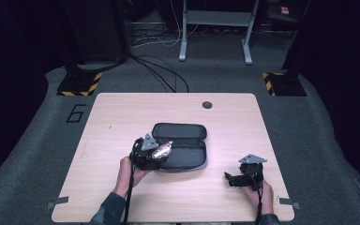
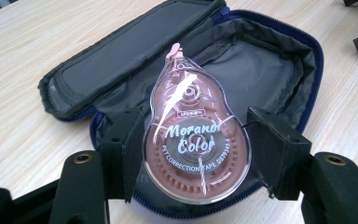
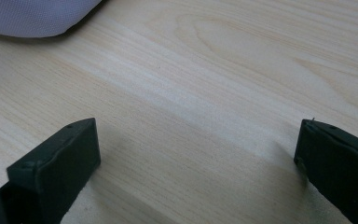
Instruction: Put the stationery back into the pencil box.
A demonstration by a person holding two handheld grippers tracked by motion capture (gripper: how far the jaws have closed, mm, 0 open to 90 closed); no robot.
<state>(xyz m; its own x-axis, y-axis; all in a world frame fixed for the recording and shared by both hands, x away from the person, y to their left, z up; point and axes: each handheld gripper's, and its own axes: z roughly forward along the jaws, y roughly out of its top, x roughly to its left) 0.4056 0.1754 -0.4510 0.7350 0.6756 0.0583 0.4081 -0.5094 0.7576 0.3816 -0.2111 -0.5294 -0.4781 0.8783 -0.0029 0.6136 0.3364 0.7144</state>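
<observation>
The left gripper (image 2: 193, 154) grasps a pink correction tape (image 2: 196, 140) by its 2 flat sides, fingers (image 2: 126, 149) clenched on it, and holds it just above the near-left rim of the open case (image 2: 261, 70). In the high view the tape (image 1: 161, 150) sits at that same spot over the case (image 1: 183, 150), near the middle of the bench (image 1: 122, 117).

Judging by this, the pick-up is done and the tape is partway in: it hangs over the pocket but is not yet laid down. Left to do: lower it into the dark lining, release, and probably close the lid and zip.

The right gripper (image 1: 236, 179) rests low on the bench to the right of the case, well apart from it, fingers (image 3: 56, 163) spread wide and holding nothing.

The lid lies folded back on the far side, so the pocket is open and bare; nothing blocks the way in. A small round hole (image 1: 207, 104) marks the far edge of the bench, clear of the work.
</observation>
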